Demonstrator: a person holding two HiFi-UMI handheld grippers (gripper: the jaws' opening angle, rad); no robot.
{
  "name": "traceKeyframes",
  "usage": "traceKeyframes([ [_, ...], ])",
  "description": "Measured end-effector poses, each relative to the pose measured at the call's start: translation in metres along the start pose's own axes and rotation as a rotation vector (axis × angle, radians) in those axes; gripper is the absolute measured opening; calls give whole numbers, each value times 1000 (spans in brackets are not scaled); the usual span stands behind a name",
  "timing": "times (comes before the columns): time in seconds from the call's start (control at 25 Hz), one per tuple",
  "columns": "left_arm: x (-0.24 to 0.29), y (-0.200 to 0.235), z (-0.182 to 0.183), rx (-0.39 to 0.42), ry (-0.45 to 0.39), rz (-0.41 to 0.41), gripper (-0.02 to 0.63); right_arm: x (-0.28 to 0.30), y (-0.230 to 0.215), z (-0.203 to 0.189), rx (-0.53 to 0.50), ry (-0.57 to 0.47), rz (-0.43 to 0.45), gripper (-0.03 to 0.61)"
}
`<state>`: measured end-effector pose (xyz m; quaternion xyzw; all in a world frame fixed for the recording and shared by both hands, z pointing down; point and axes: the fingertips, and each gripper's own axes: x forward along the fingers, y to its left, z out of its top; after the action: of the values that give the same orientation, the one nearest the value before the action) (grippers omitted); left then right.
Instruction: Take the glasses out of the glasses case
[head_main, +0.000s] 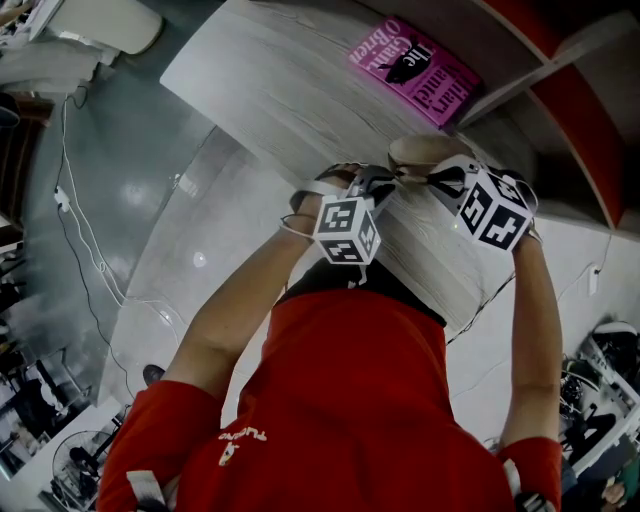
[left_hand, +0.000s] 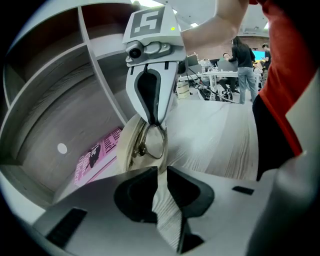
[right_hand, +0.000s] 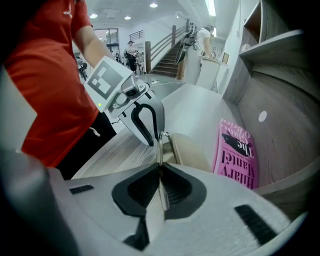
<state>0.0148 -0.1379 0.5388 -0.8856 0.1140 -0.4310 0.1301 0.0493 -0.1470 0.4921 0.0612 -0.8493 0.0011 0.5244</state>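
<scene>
Your right tongs are clamped on the rim of the glasses, thin metal edge-on btwn the pads. Glasses hang at the mouth of the open beige case on the wood surface. Left tongs sit just beside, narrow gap, only surface showing thru. Pink book lies behind the case.

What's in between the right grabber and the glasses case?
The glasses: the right gripper pinches them just by the glasses case. The left gripper view shows it.
</scene>
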Motion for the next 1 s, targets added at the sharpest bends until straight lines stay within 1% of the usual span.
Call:
traceKeyframes([
  [0.28, -4, -2, 1, -8, -3, 13, 57, -6, 23, -3, 8, 65, 36, 26],
  [0.52, -4, -5, 3, -9, -8, 11, 57, -10, 33, -9, 36, 104, 22, 26],
  [0.68, -4, -10, 3, -16, -11, 10, 57, -12, 43, -12, 58, 100, 12, 26],
  [0.84, -7, -14, 3, -31, -18, 11, 57, -17, 54, -13, 67, 86, -20, 26],
  [0.92, -9, -15, 3, -54, -27, 15, 57, -23, 58, -9, 68, 63, -46, 26],
  [1.0, -13, -16, 4, -98, -46, 20, 57, -33, 60, -1, 76, 17, -76, 26],
])
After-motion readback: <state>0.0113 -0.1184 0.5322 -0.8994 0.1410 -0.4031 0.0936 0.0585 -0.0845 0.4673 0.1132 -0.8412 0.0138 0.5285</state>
